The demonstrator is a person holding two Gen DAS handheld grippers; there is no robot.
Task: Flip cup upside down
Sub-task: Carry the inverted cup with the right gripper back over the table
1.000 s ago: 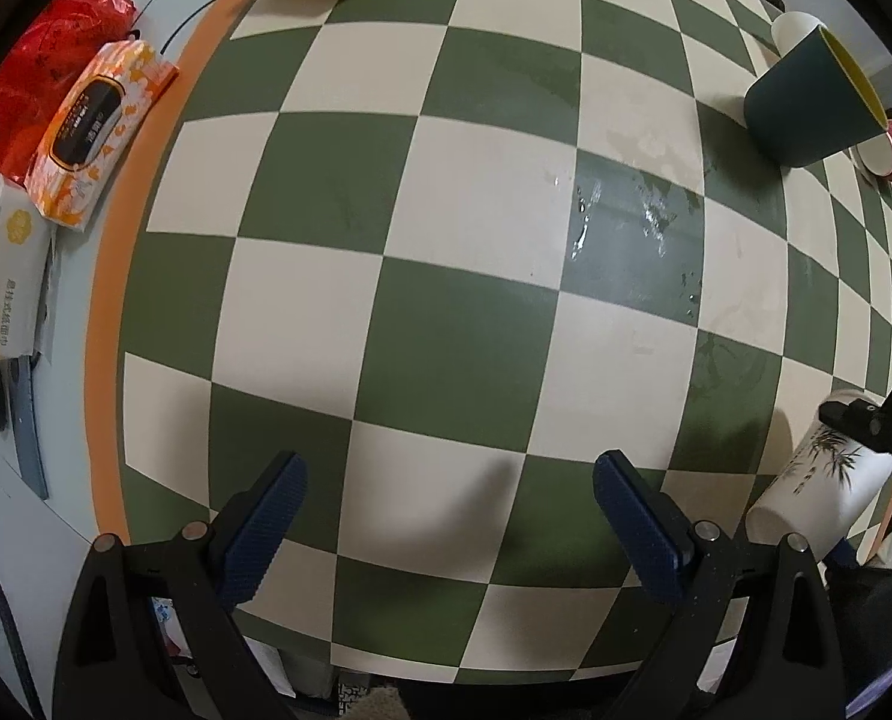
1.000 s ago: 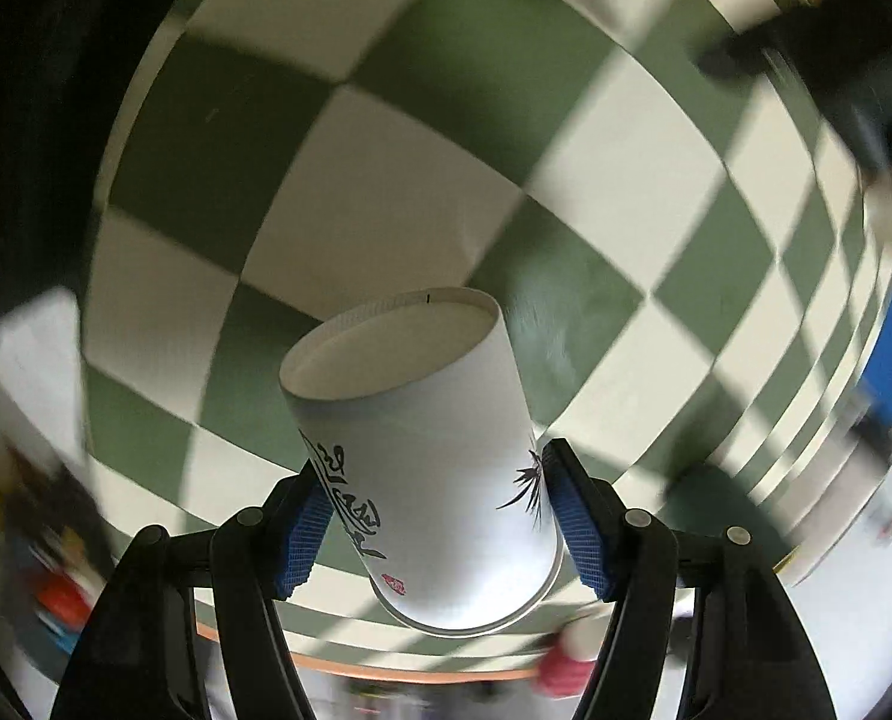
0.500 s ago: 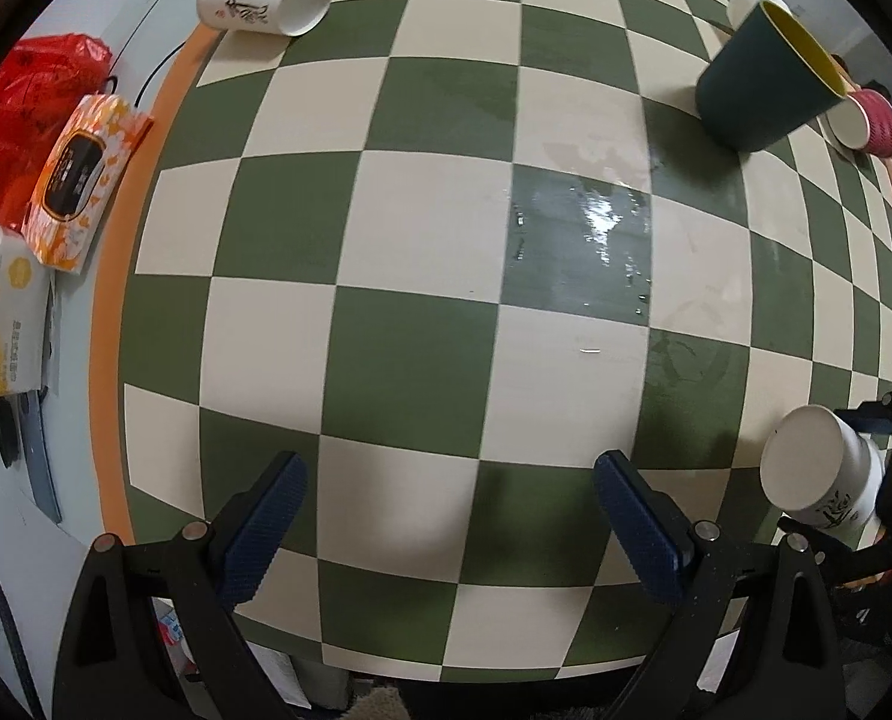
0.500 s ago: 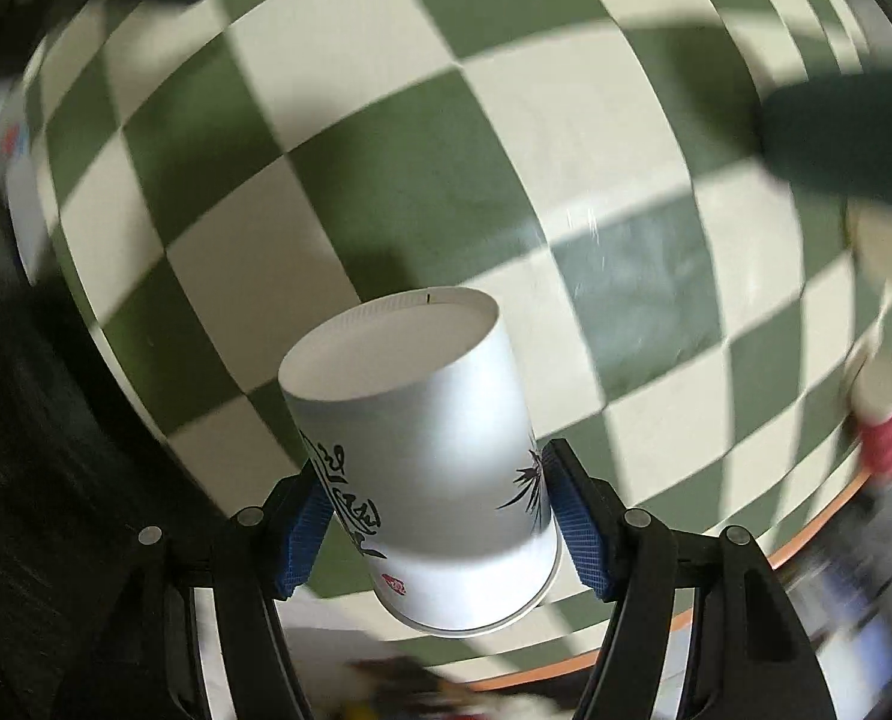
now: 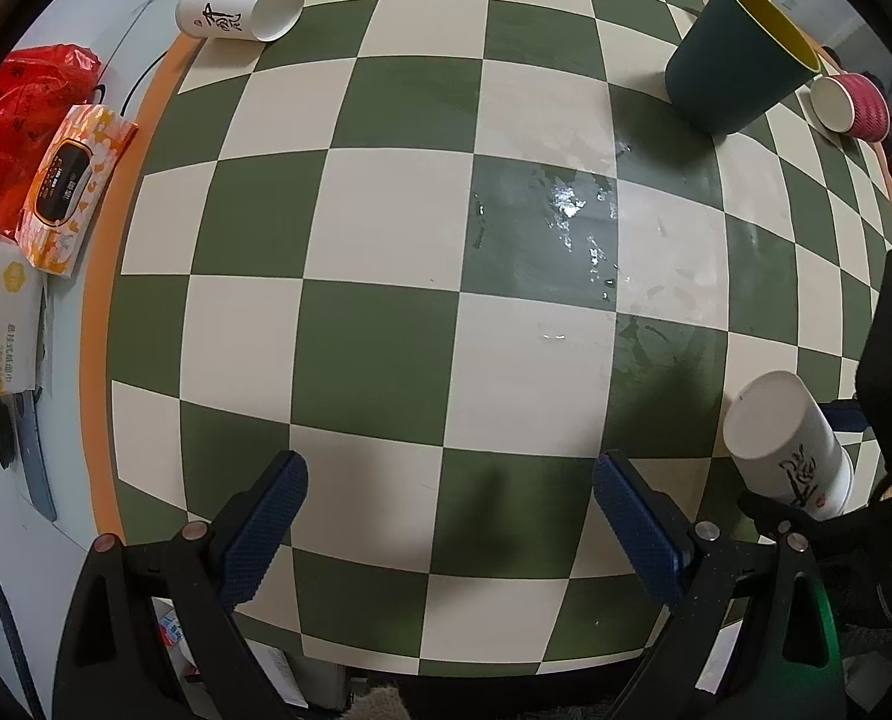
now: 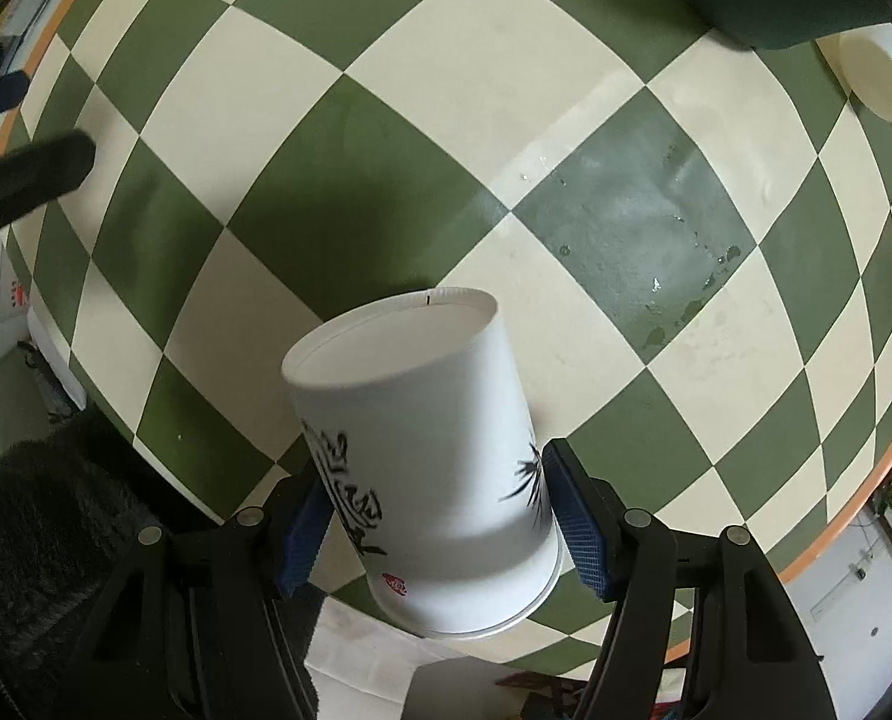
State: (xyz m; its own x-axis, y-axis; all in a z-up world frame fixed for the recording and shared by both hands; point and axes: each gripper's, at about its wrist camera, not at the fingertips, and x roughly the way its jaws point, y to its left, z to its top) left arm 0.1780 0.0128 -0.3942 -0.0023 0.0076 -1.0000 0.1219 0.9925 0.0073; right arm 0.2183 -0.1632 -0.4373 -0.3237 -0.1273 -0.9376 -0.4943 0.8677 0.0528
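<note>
- White paper cup (image 6: 428, 456) clamped between the blue pads (image 6: 574, 525) of the right claw (image 6: 437, 519), one pad on each side of its printed wall, near the wide rolled rim.
- Held base-forward: flat bottom turned away from the claw toward the desk (image 6: 505, 84), open mouth back by the claw's frame.
- Tilted, not upright; lifted clear of the checkered top, with a dark shadow on the green and cream squares beyond the base.
- Same cup (image 5: 784, 450) seen from the left wrist at the near right edge of the desk (image 5: 386, 228), bottom facing inward, black brush lettering on its side, right claw's dark frame just behind it.
- Left claw (image 5: 448, 525) spread wide, nothing between its pads (image 5: 266, 516), hovering over the near edge of the desk, well apart from the held cup.
- Wet patch (image 5: 556, 234) glistening on a green square mid-desk.
- Dark green cup (image 5: 736, 60) with yellow lining tilted at the far right, pink cup (image 5: 850, 105) just beside it.
- Second white cup (image 5: 239, 3) lying on its side at the far left edge.
- Orange wipes pack (image 5: 71, 180) off the left side of the desk.
</note>
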